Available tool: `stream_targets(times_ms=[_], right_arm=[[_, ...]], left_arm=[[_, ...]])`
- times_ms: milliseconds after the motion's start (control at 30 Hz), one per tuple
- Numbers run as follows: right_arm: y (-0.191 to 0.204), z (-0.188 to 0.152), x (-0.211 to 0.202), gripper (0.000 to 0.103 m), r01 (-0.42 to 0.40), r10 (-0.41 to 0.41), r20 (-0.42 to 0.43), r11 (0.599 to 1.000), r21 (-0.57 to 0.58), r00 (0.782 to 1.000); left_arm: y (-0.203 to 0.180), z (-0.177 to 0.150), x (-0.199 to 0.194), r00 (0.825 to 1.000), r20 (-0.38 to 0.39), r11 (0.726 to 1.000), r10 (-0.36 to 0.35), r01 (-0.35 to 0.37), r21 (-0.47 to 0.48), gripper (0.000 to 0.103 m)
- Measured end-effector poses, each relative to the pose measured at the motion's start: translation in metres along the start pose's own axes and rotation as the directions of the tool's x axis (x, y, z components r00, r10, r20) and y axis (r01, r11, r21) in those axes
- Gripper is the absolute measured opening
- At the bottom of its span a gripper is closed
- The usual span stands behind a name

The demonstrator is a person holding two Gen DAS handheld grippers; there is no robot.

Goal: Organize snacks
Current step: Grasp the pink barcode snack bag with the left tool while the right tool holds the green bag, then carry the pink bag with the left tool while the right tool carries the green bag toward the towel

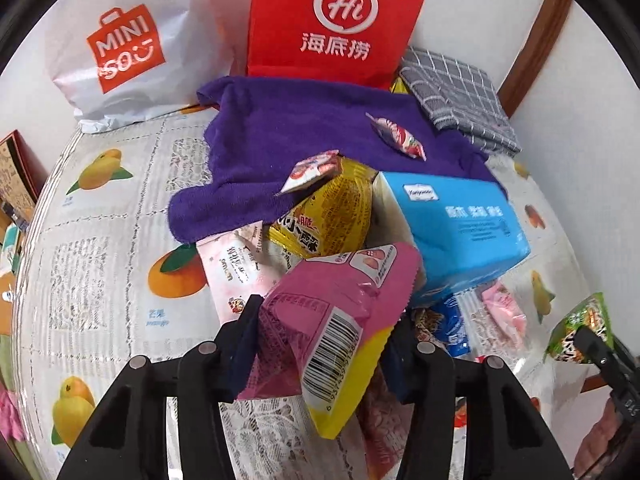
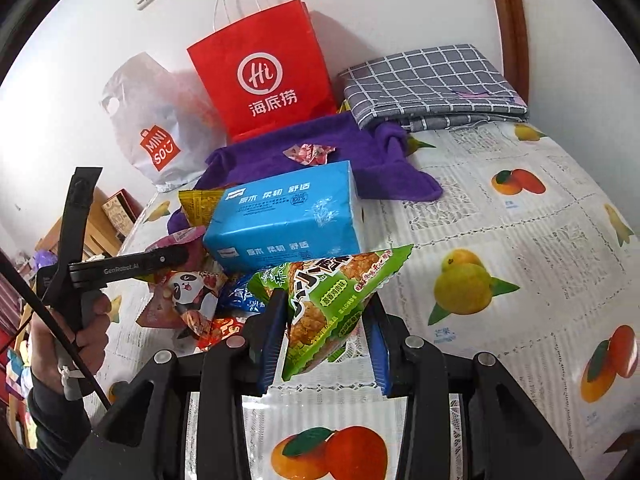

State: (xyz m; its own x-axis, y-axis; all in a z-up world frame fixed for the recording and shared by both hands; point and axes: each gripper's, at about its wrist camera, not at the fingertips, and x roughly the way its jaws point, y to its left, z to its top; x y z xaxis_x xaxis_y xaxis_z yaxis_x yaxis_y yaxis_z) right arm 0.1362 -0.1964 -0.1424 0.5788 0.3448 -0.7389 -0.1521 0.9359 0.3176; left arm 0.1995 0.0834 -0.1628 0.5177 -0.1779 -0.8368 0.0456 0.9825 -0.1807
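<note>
1. The left gripper [image 1: 320,344] has its fingers clamped on a pink-and-yellow snack packet [image 1: 328,328], lifted just above the snack pile [image 1: 320,232] on the fruit-print tablecloth [image 1: 100,248].
2. The right gripper [image 2: 324,332] is pinched tight on a green snack packet [image 2: 332,292], held clear of the cloth, to the right of the pile and in front of the blue tissue pack [image 2: 288,216].
3. Both picks look done; the step in hand is likely carrying each packet to its place, perhaps the red paper bag [image 2: 264,72] or the white Miniso bag [image 1: 116,48].
4. To do it well, keep each squeeze steady and gentle, since the puffed wrappers could slip or crush, and lift clear of the tissue pack before crossing it.
5. The pink packet's long axis runs from lower left to upper right, barcode side facing the camera, yellow end nearest.
6. The green packet's long axis slants the same way, its pointed corner aimed up and right.
</note>
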Motion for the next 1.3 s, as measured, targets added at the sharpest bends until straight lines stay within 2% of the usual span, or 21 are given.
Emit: stream_targets(times_ms=[300,433,900,1067,1300], right_arm=[[0.004,-0.003,-0.018,0.038,0.007,-0.007,0.028,1.000,-0.001,1.000],[0.007,-0.005,-0.029,0.038,0.018,-0.017,0.045,1.000,-0.013,0.999],[0.009,-0.004,-0.058,0.037,0.043,-0.040,0.088,0.999,-0.029,0.995],[0.014,0.011,-0.056,0.037,0.028,-0.024,0.091,0.999,-0.045,0.996],[0.035,0.053,-0.052,0.037,0.022,-0.005,0.131,0.992,-0.124,0.991]], left_arm=[[-0.005,-0.004,-0.050,0.996,0.083,1.000,-0.015,0.015,-0.003,0.047],[-0.014,-0.012,-0.069,0.993,0.107,0.999,-0.043,0.043,0.007,0.047],[-0.052,-0.028,-0.101,0.982,0.139,0.991,-0.129,0.124,0.049,0.047],[-0.066,-0.019,-0.105,0.977,0.146,0.987,-0.157,0.148,0.069,0.047],[-0.072,0.006,-0.106,0.973,0.169,0.986,-0.160,0.147,0.083,0.047]])
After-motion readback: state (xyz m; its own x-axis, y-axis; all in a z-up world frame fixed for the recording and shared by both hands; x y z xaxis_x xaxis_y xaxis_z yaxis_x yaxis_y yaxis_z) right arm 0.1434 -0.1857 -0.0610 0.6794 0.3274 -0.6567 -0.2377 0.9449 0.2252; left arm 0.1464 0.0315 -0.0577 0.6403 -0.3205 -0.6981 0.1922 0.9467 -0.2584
